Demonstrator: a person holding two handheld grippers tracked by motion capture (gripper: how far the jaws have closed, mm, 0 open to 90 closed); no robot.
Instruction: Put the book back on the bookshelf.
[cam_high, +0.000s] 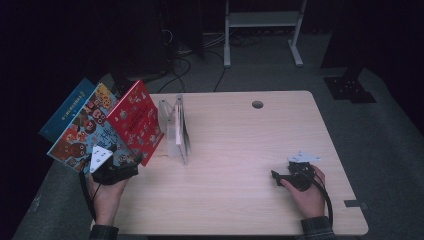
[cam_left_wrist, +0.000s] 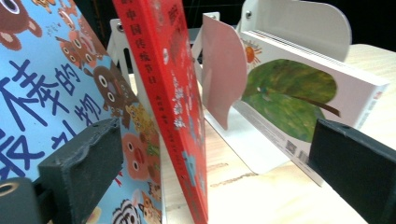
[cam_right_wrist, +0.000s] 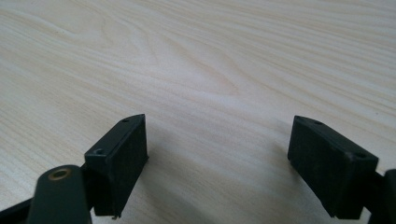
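Observation:
A red book (cam_high: 136, 120) stands tilted to the left at the table's left edge and leans on a light blue book (cam_high: 82, 132) with cartoon animals; a dark blue book (cam_high: 65, 110) lies behind them. My left gripper (cam_high: 125, 159) is just in front of these books. In the left gripper view the red book's (cam_left_wrist: 177, 93) lower edge sits between the wide-apart jaws of my left gripper (cam_left_wrist: 215, 182), and neither pad touches it. My right gripper (cam_high: 278, 178) rests low over the bare wood at the front right, open with nothing between its fingers (cam_right_wrist: 122, 158).
A white metal bookend (cam_high: 177, 131) stands right of the red book and holds a white book (cam_left_wrist: 299, 93) with a green leaf on its cover. The wooden table (cam_high: 240, 150) has a cable hole (cam_high: 257, 104) near its far edge. Floor cables and a rack's legs lie beyond.

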